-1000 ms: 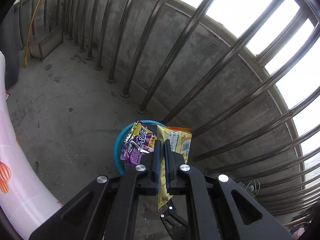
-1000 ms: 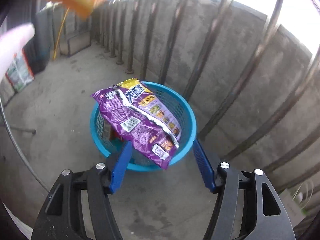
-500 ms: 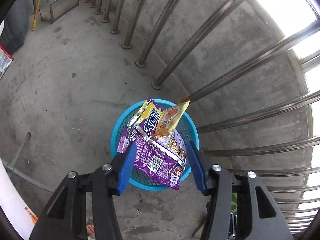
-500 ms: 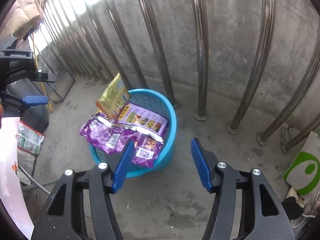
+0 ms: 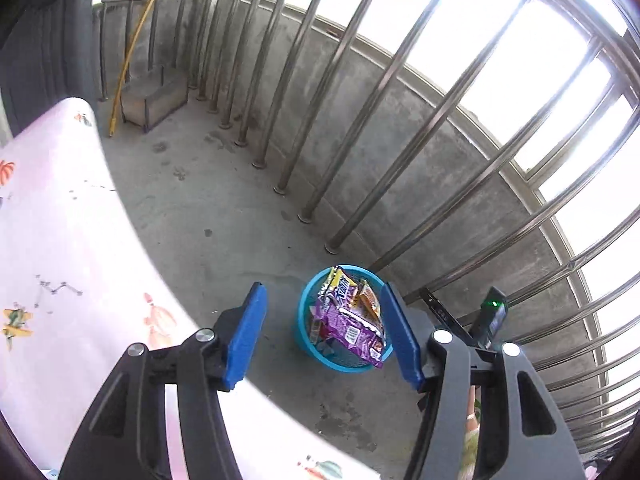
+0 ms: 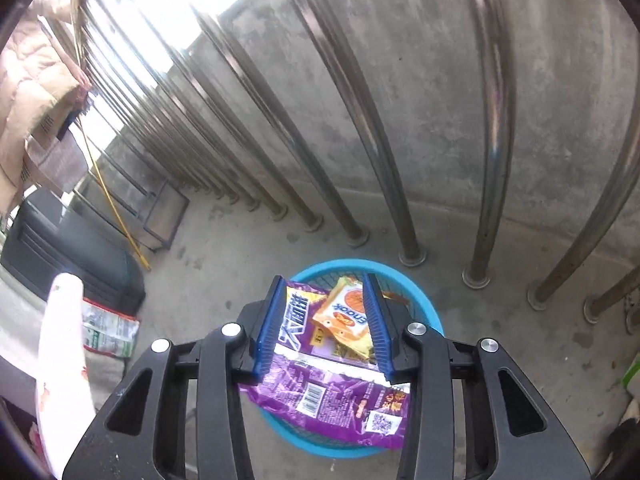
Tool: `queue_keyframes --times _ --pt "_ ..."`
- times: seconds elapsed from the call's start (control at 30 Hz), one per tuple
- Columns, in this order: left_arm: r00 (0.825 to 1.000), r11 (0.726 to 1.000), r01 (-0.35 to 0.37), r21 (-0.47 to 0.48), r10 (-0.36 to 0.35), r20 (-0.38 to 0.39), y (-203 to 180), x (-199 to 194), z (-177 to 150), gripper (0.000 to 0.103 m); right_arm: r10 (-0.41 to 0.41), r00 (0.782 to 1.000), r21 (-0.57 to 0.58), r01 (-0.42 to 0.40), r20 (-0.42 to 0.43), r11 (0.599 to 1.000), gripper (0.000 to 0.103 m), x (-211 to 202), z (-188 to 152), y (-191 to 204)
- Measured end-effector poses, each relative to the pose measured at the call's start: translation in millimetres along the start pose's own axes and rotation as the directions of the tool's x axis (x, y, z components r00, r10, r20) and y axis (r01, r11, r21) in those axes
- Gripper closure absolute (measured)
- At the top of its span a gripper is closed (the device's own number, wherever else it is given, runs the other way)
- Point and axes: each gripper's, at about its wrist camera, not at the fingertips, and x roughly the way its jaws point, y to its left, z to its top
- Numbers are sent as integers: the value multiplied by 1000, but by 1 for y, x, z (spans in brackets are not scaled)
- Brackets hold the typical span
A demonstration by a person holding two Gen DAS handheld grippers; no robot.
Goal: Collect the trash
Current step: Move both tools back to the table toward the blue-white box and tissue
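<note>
A blue plastic basket [image 5: 304, 340] stands on the concrete floor by the railing; it also shows in the right wrist view [image 6: 424, 300]. A large purple snack bag [image 6: 320, 396] lies across its top, and a yellow-orange snack packet [image 6: 346, 316] rests on it. Both show in the left wrist view: the purple bag [image 5: 344, 320] and the packet [image 5: 370, 300]. My left gripper [image 5: 324, 332] is open and empty, high above the basket. My right gripper [image 6: 326, 328] is open and empty, hovering just over the wrappers.
Steel railing bars [image 6: 492, 120] on a low concrete wall run behind the basket. A pink patterned tablecloth [image 5: 60, 260] fills the left. A green-white packet [image 6: 108, 334] lies on the floor by a dark bin [image 6: 72, 252]. A yellow pole [image 5: 132, 52] leans at the back.
The yellow-orange packet left my left gripper and dropped onto the purple bag in the basket. My left gripper opened and pulled up and back. My right gripper moved over the basket.
</note>
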Motion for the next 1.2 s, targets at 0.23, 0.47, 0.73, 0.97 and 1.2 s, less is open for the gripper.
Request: queue_keyframes --times 0.23,0.47,0.73,0.97,1.2 --pt "986 987 -121 -108 132 98 79 -92 -78 37 -111 948 -57 99 -299 993 73 124 -29 -3" --pt "948 898 -273 -344 312 62 153 -145 -158 37 -223 859 -125 186 -460 974 75 208 -75 -16" --pt "929 835 -306 -457 366 47 186 -164 -186 37 -396 755 -272 293 -523 917 75 249 -79 -11" --pt "929 849 -288 -442 360 87 182 -167 -188 37 -333 858 -288 230 -390 930 61 200 -62 11" --pt "933 859 -241 -452 333 134 184 -177 -196 37 -234 952 -205 193 -197 959 58 106 -37 21"
